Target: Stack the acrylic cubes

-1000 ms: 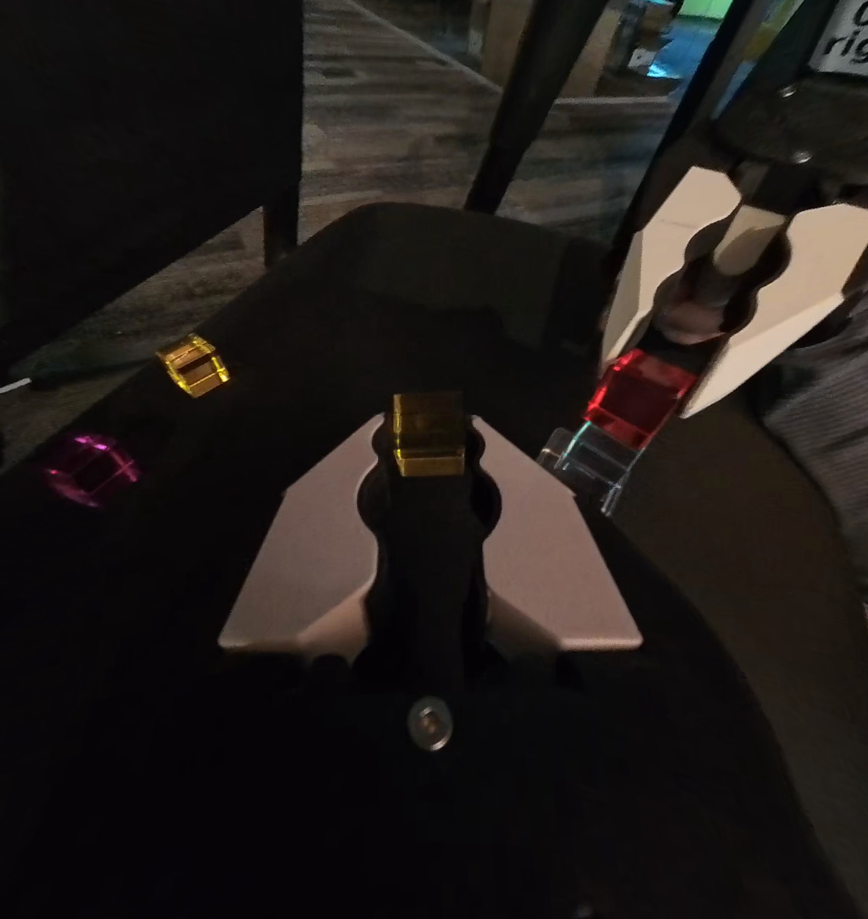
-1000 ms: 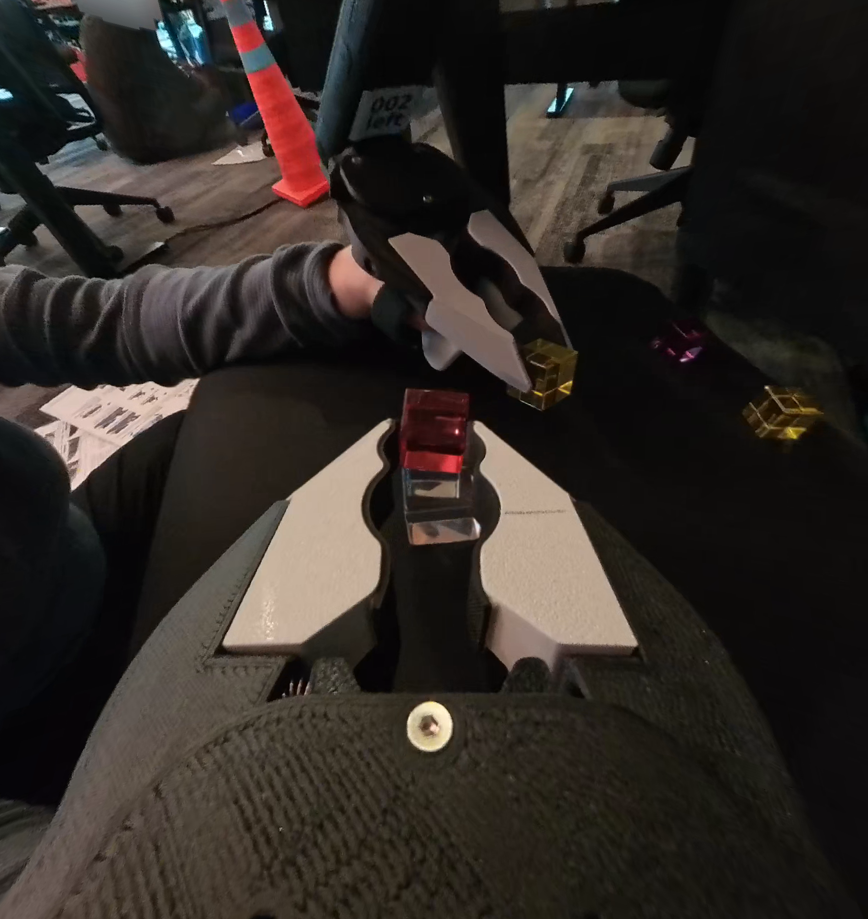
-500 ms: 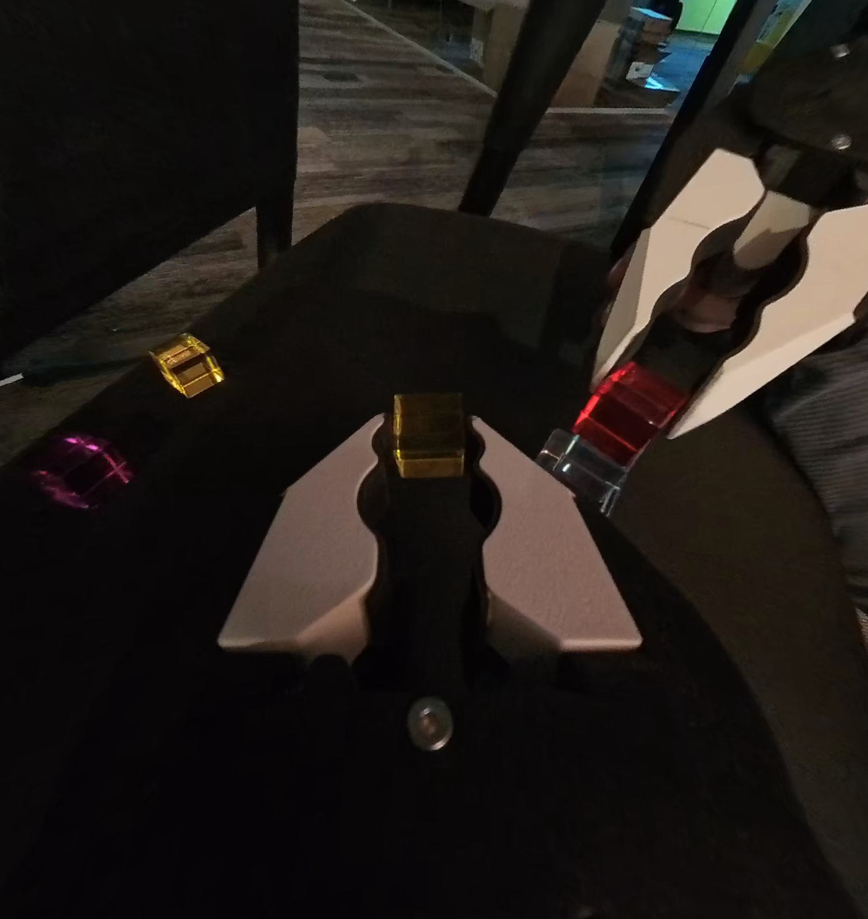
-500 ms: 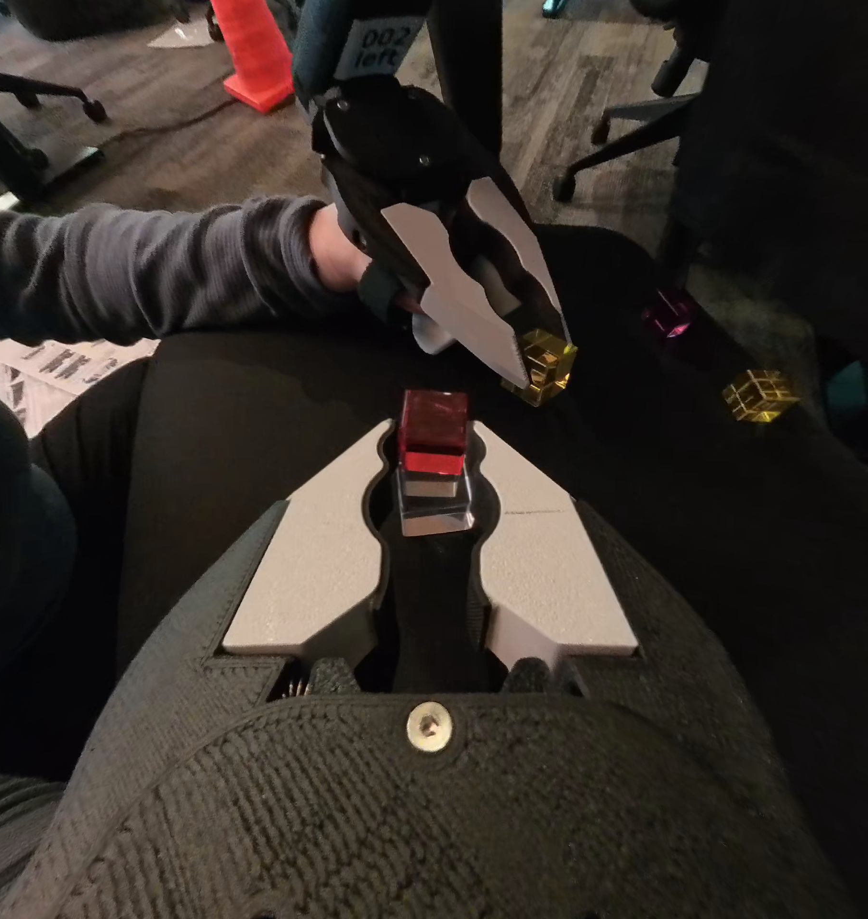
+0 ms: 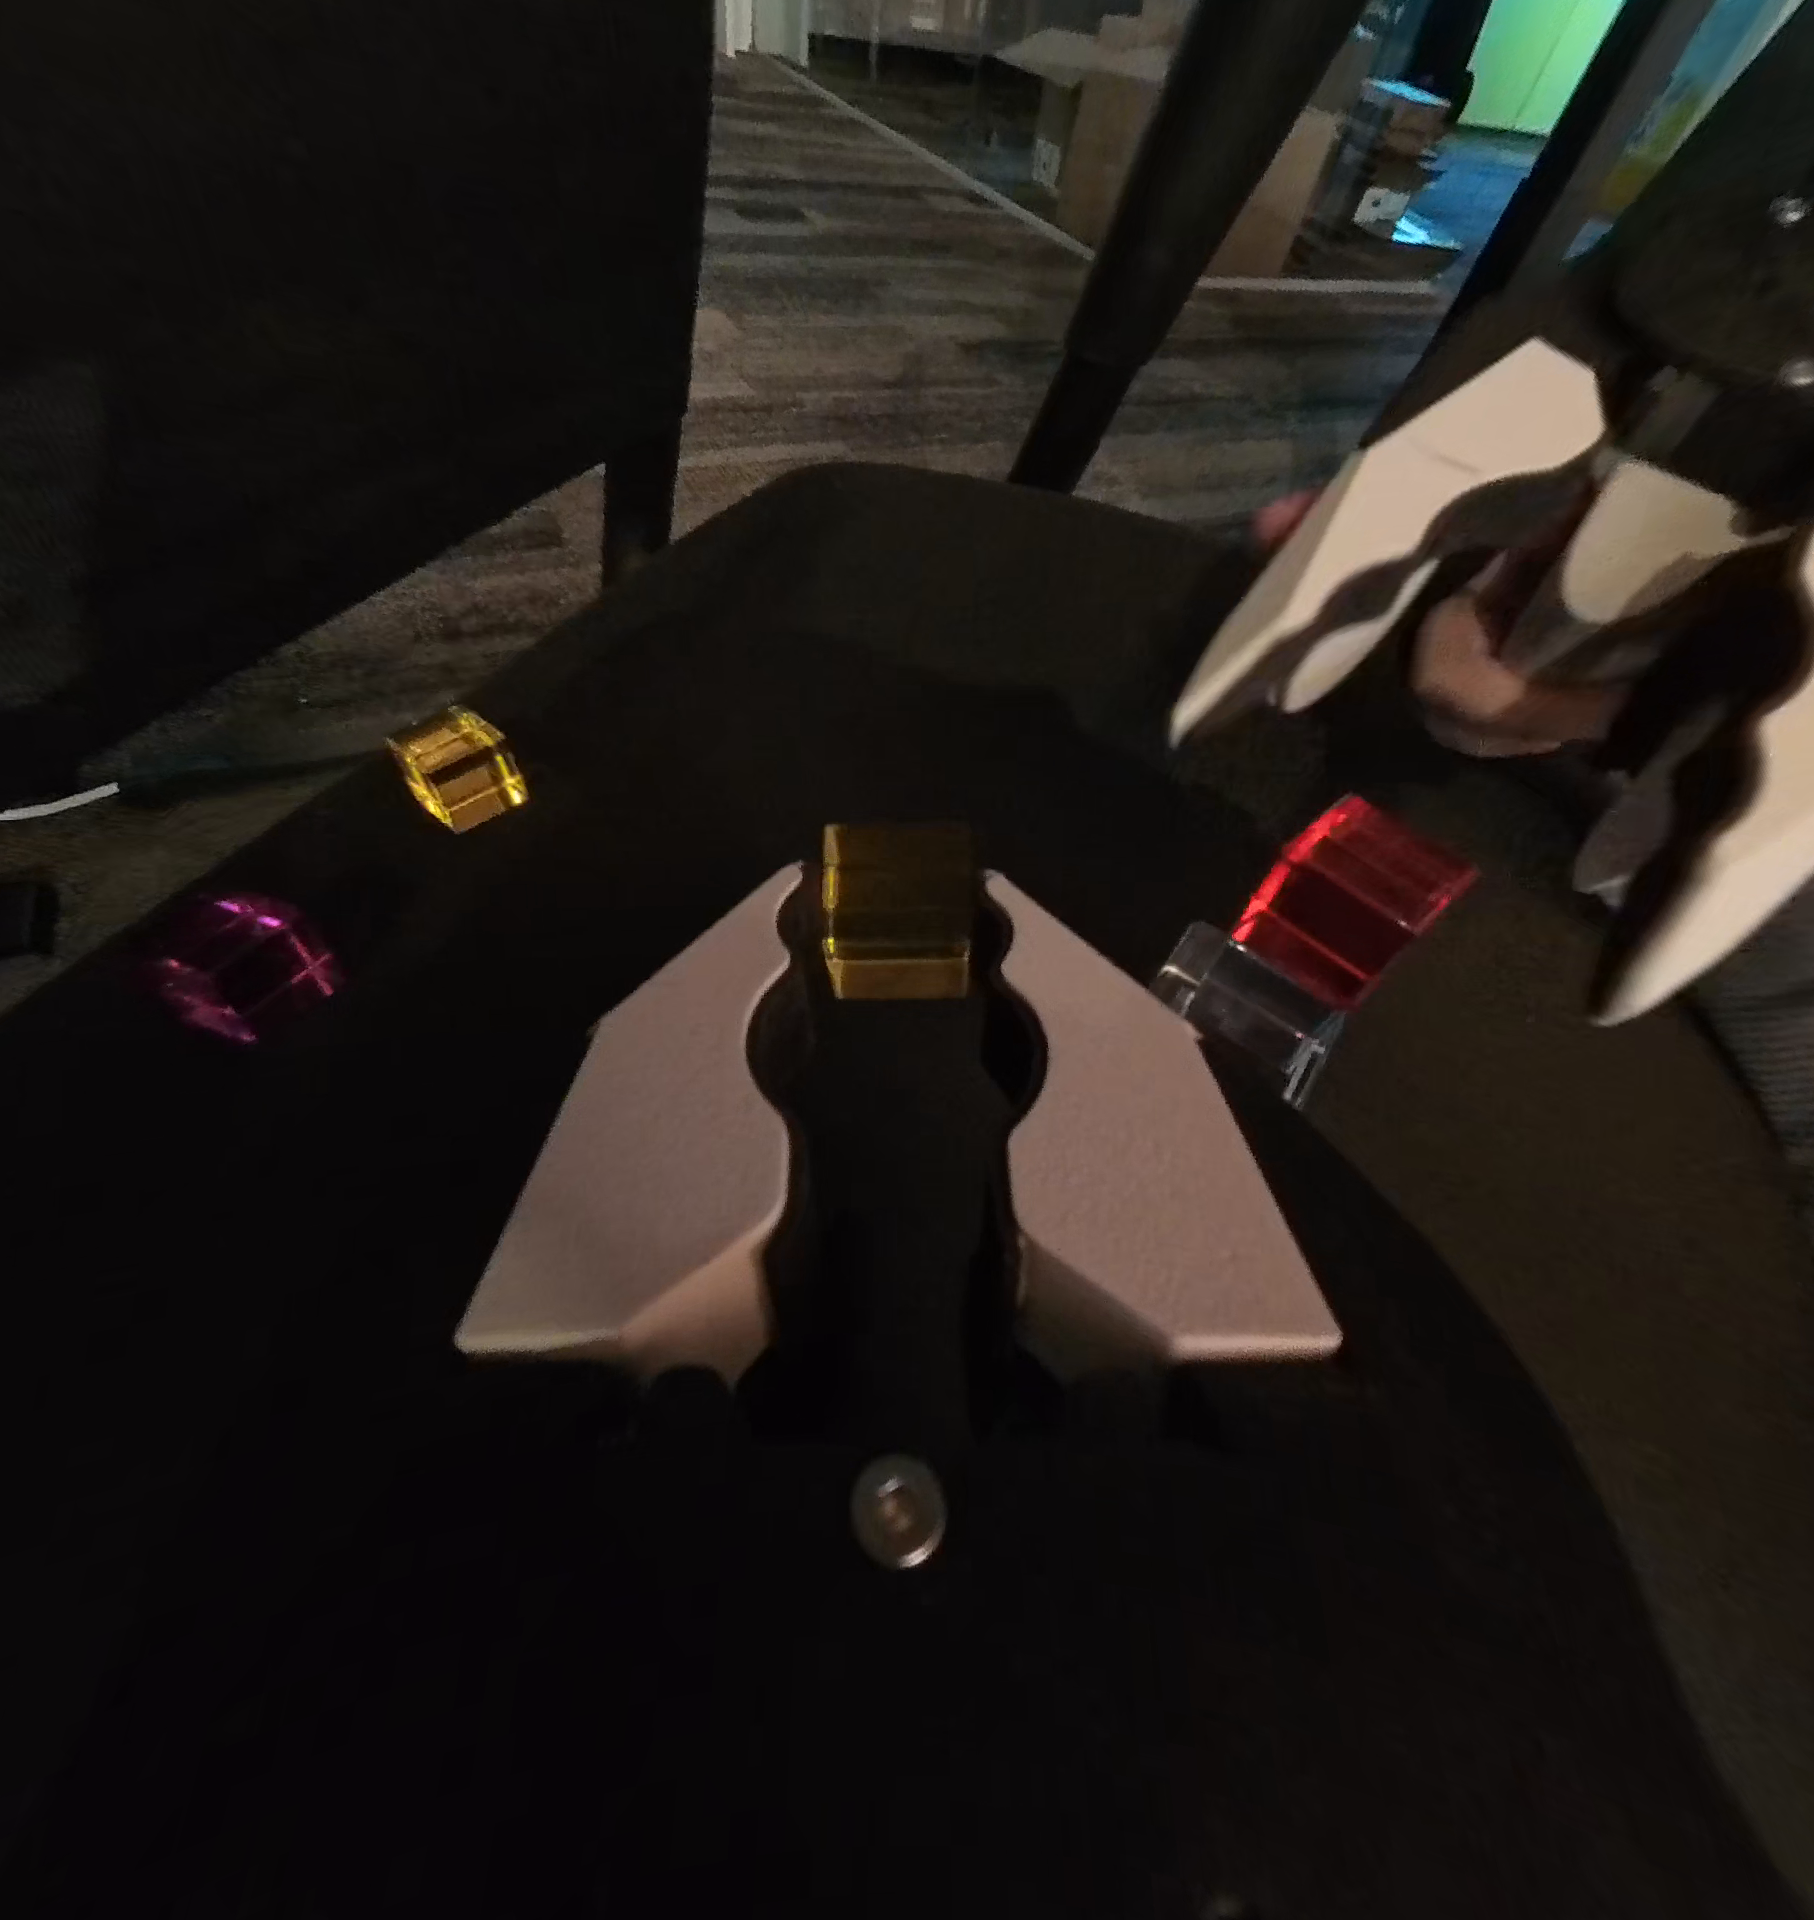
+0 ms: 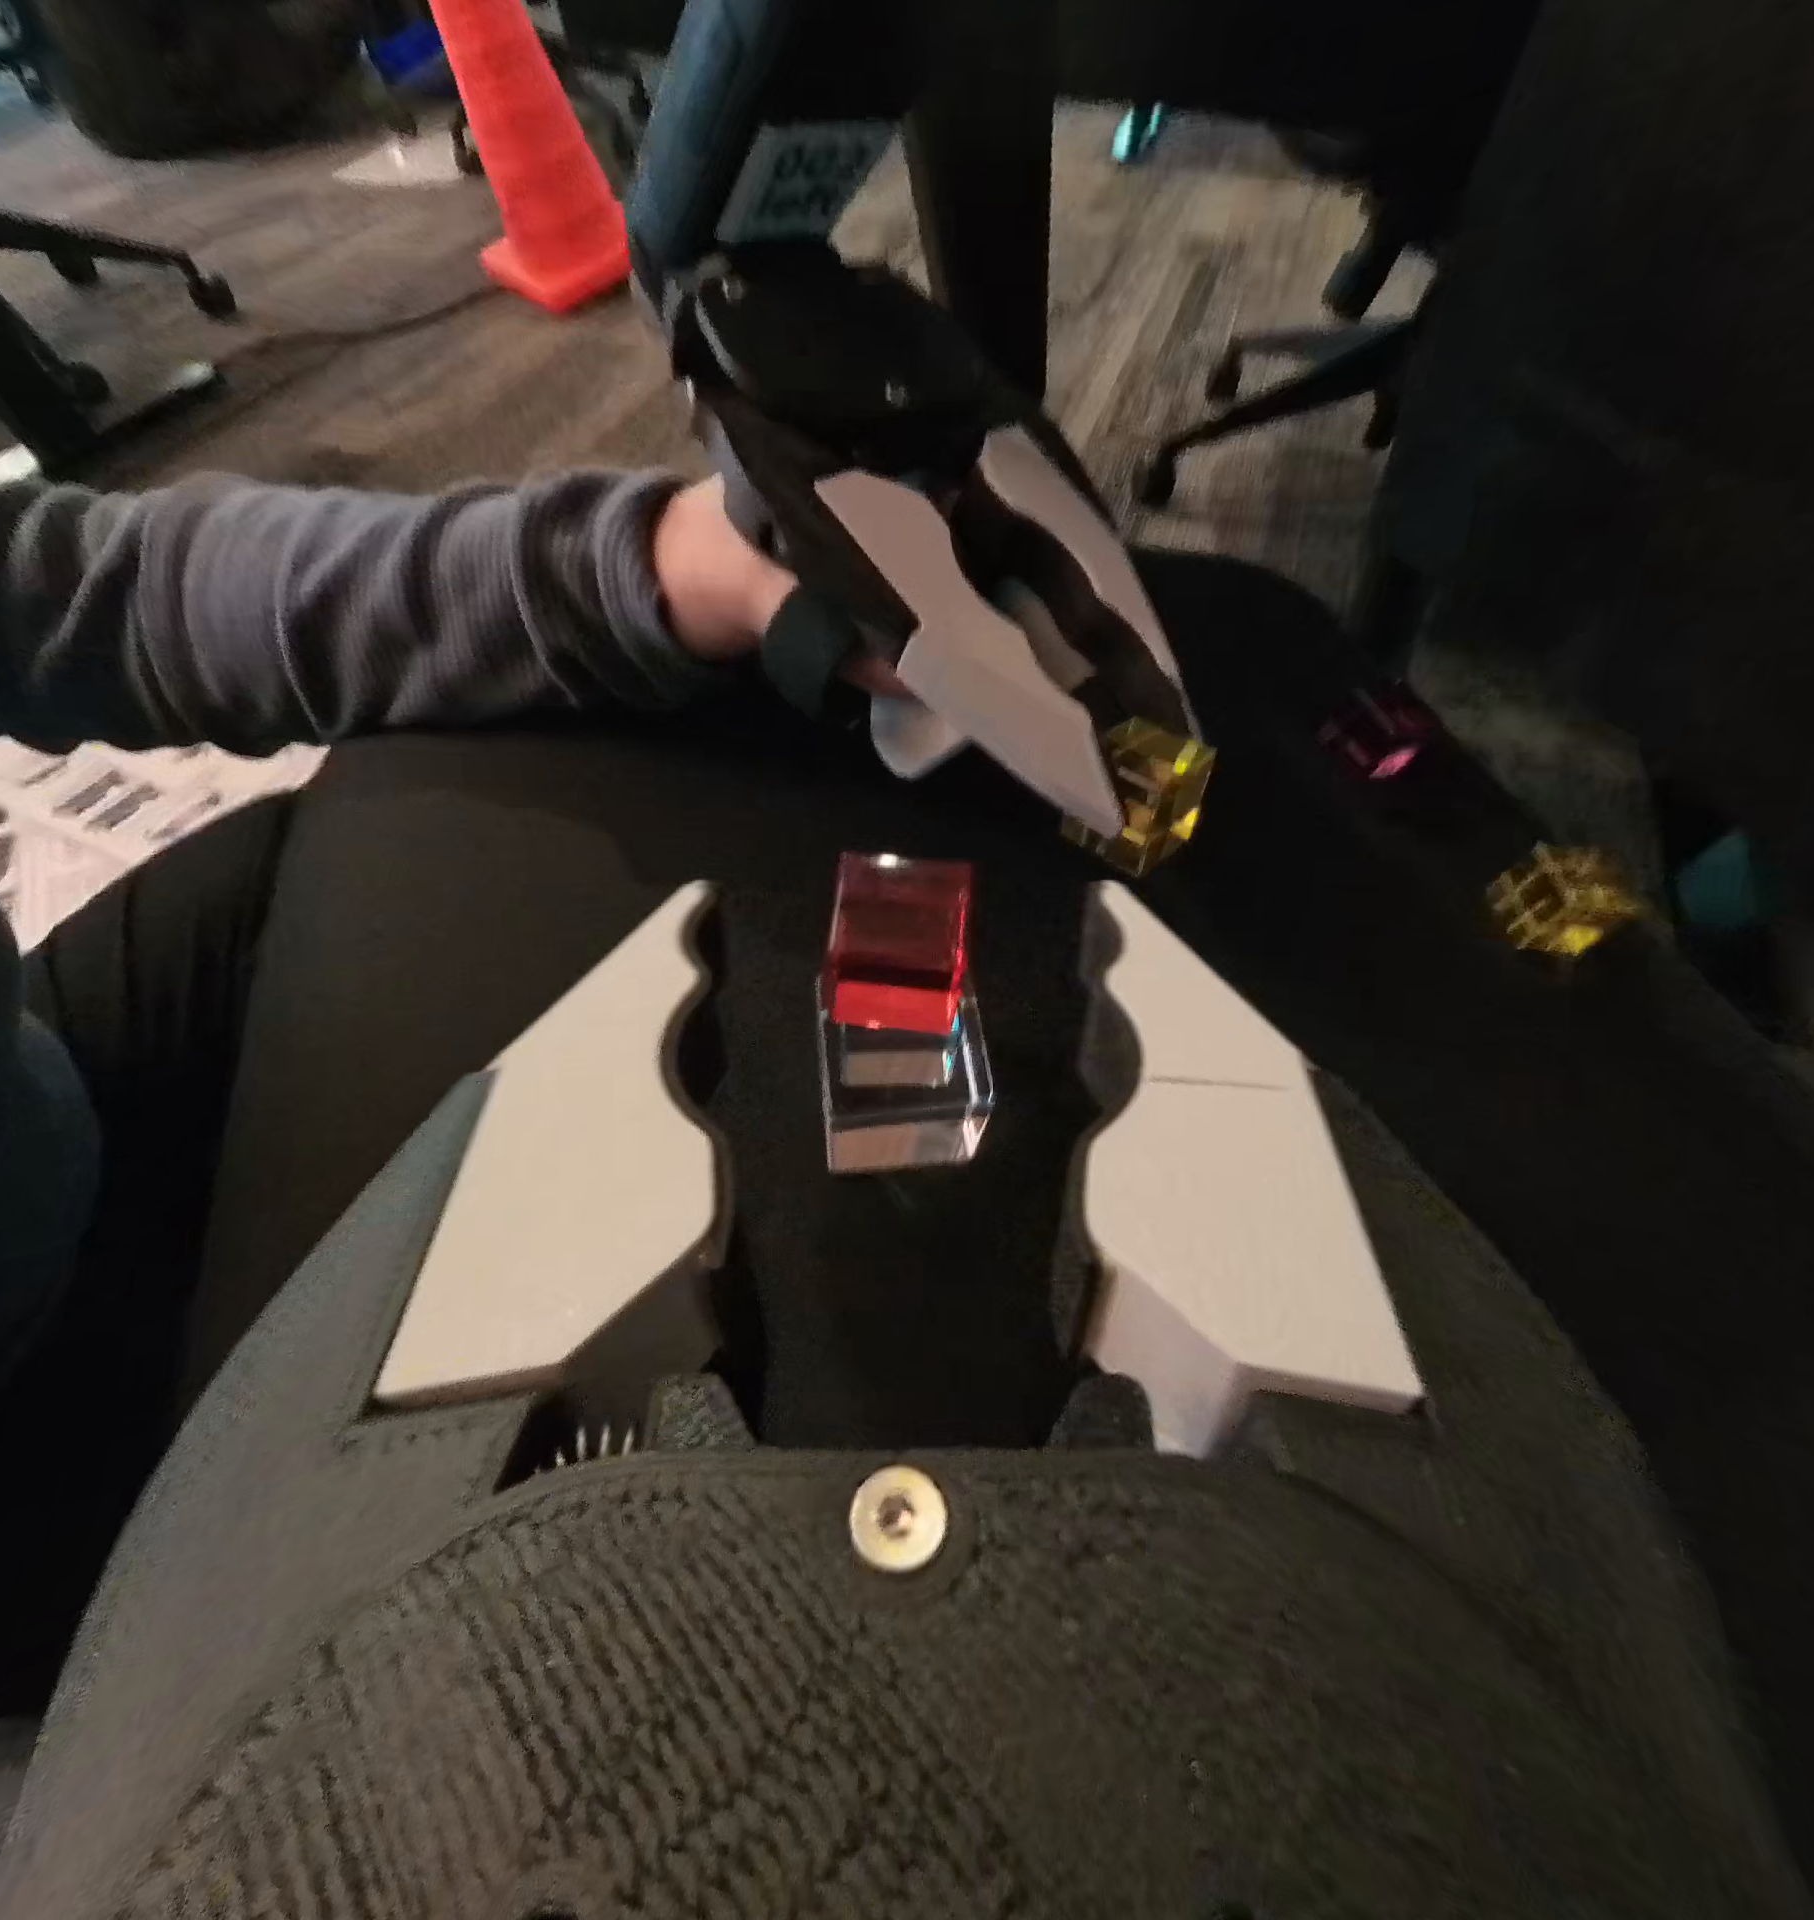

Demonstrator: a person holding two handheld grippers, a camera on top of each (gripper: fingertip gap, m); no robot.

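Black round soft table top [image 5: 986,623], biggest thing, under everything. Grey sleeve [image 6: 311,603] of a person at 9 o'clock in the right wrist view, hand [image 6: 705,592] on the left gripper's handle. Orange cone [image 6: 539,156] on the floor at 11 o'clock.

Right gripper [image 6: 898,904], with white fingers [image 6: 570,1143] spread wide, touching nothing. Between them, with dark gaps on both sides, a see-through red plastic cube [image 6: 898,940] sitting on top of a clear plastic cube [image 6: 903,1101]. Same little stack at 3 o'clock in the left wrist view, red cube [image 5: 1350,904] on the clear cube [image 5: 1246,997], just under the open right gripper.

Left gripper [image 5: 898,904], with fingers [image 5: 664,1143] pinching a see-through yellow plastic cube [image 5: 898,909] right at the tips. Same held yellow cube [image 6: 1152,795] at 1 o'clock in the right wrist view, close to the stack but not touching it.

Second see-through yellow plastic cube [image 5: 456,769] alone on the table at 10 o'clock in the left wrist view. See-through purple plastic cube [image 5: 243,966] at 9 o'clock, near that yellow one, apart from it. Both far from the stack.
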